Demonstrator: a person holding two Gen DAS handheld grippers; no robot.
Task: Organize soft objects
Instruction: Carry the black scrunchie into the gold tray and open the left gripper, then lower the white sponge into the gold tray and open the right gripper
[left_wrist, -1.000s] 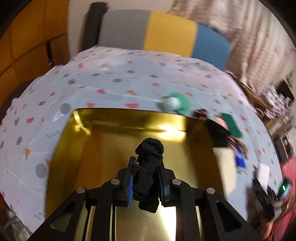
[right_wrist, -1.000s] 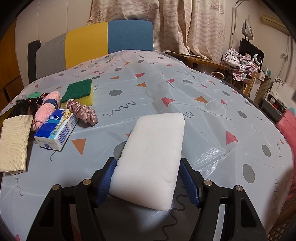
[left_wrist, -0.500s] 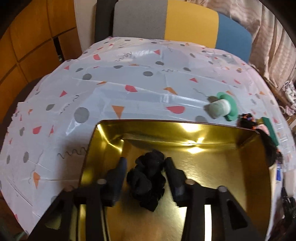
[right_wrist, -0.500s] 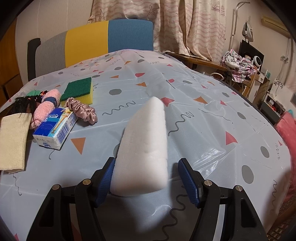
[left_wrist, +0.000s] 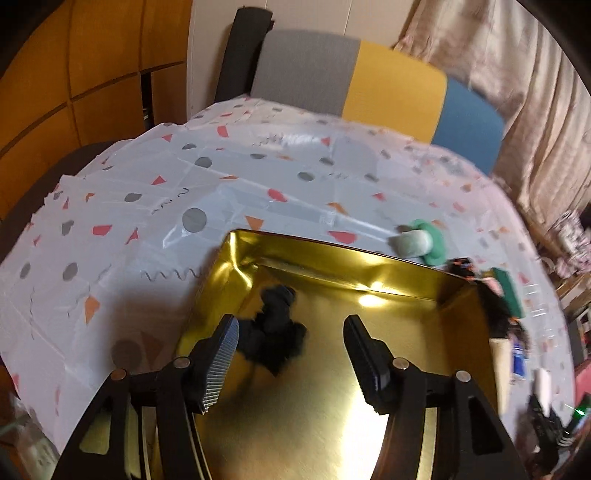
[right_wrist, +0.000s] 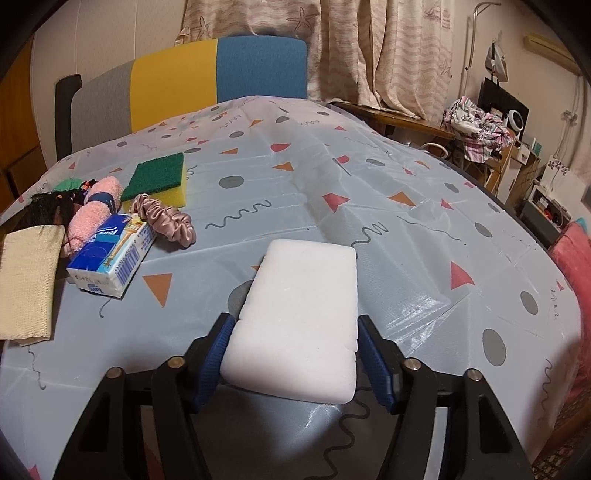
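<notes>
- sponge block, white, light and squashy, lies on the bench between the right gripper fingers, which are closing; grip its long sides gently.
- left gripper fingers opening, black scrunchie loose in gold tray.

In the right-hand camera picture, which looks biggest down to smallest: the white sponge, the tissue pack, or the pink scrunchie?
1. White sponge, though it sits nearest the camera, which inflates it.
2. Tissue pack.
3. Pink scrunchie.
</notes>
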